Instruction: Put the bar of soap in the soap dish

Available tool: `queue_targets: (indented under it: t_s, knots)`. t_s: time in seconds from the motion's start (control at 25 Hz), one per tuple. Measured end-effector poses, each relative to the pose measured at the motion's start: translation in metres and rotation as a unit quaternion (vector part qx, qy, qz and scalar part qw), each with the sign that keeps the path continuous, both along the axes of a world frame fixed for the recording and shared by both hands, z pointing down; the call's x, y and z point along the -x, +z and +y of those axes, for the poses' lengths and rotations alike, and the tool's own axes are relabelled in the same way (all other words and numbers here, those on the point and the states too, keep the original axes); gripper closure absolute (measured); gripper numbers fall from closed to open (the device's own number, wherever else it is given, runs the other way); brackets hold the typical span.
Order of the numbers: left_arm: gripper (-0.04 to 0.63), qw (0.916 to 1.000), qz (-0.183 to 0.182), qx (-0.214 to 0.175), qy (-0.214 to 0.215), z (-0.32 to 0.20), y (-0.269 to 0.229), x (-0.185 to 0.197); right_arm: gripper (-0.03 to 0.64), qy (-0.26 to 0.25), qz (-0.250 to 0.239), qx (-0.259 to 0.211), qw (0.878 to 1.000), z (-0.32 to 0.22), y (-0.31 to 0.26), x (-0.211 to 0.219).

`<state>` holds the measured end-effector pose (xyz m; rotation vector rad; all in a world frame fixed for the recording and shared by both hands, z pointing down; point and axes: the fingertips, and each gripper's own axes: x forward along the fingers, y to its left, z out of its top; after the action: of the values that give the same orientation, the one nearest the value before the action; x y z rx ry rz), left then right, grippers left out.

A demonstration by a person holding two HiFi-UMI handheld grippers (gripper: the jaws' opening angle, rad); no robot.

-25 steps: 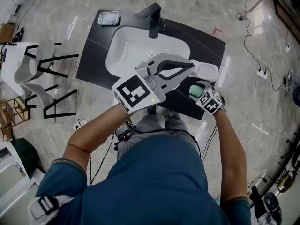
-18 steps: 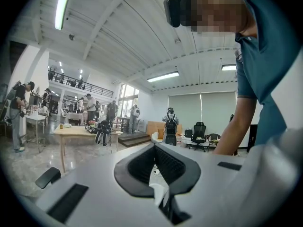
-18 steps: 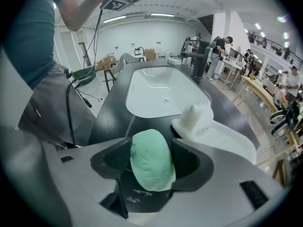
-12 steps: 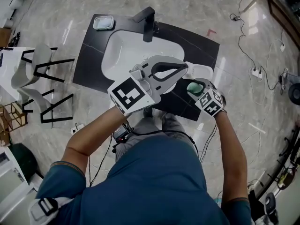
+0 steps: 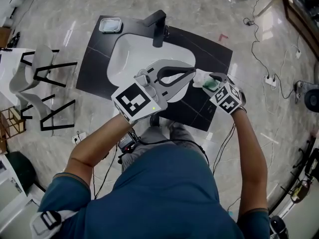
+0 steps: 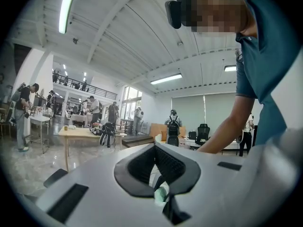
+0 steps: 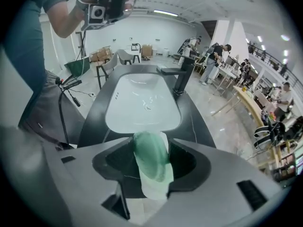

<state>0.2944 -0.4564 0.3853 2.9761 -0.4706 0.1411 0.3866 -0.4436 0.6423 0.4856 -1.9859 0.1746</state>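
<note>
Above the right side of the counter (image 5: 94, 68), just beside the basin (image 5: 129, 59), the bar of soap (image 5: 210, 85) hangs in my right gripper (image 7: 152, 148). Its jaws have just been closing and now pinch the bar by its sides. Soap is slippery, I think, so on the long way to the soap dish (image 5: 110, 19) at the far left corner it may slide out. My left gripper (image 5: 191, 71), closed and empty, is near and could be bumped.

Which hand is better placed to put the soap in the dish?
Right. The right claw, its jaws just closing, holds the bar of soap; the left claw is shut and empty.
</note>
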Motion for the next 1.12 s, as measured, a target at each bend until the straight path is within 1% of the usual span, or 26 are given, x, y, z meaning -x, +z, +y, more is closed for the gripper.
queue_targets:
  t_s: [0.12, 0.24, 0.32, 0.52, 0.56, 0.64, 0.72, 0.8, 0.96, 1.0, 1.12]
  knots:
    - [0.594, 1.0, 0.002, 0.001, -0.006, -0.004, 0.001, 0.004, 0.378, -0.017, 0.043, 0.027, 0.999, -0.011, 0.012, -0.007]
    - [0.594, 0.9999, -0.001, 0.005, -0.013, -0.008, 0.004, 0.01, 0.391, -0.038, 0.084, 0.054, 0.994, -0.017, 0.025, -0.012]
    - [0.594, 0.9998, -0.004, 0.006, -0.017, -0.012, 0.006, 0.014, 0.442, -0.052, 0.101, 0.069, 0.991, -0.021, 0.03, -0.012]
    - [0.594, 0.9996, -0.004, 0.011, -0.027, -0.019, 0.008, 0.02, 0.436, -0.09, 0.119, 0.105, 0.983, -0.025, 0.04, -0.01]
    - [0.594, 0.9995, -0.004, 0.012, -0.028, -0.02, 0.009, 0.021, 0.434, -0.094, 0.12, 0.115, 0.982, -0.024, 0.043, -0.01]
    - [0.594, 0.9995, -0.003, 0.013, -0.029, -0.022, 0.009, 0.023, 0.451, -0.096, 0.12, 0.145, 0.977, -0.021, 0.044, -0.014]
    - [0.594, 0.9995, -0.003, 0.014, -0.029, -0.023, 0.011, 0.023, 0.467, -0.106, 0.127, 0.177, 0.97, -0.016, 0.041, -0.018]
    - [0.594, 0.9994, 0.0, 0.015, -0.03, -0.024, 0.012, 0.023, 0.475, -0.124, 0.13, 0.212, 0.961, -0.009, 0.037, -0.021]
    - [0.594, 0.9994, 0.001, 0.018, -0.031, -0.026, 0.013, 0.024, 0.477, -0.147, 0.143, 0.297, 0.933, 0.007, 0.031, -0.025]
    - [0.594, 0.9993, 0.0, 0.019, -0.031, -0.026, 0.014, 0.024, 0.477, -0.15, 0.148, 0.309, 0.927, 0.009, 0.031, -0.024]
    - [0.594, 0.9992, 0.001, 0.022, -0.033, -0.027, 0.015, 0.025, 0.477, -0.163, 0.168, 0.324, 0.917, 0.012, 0.036, -0.024]
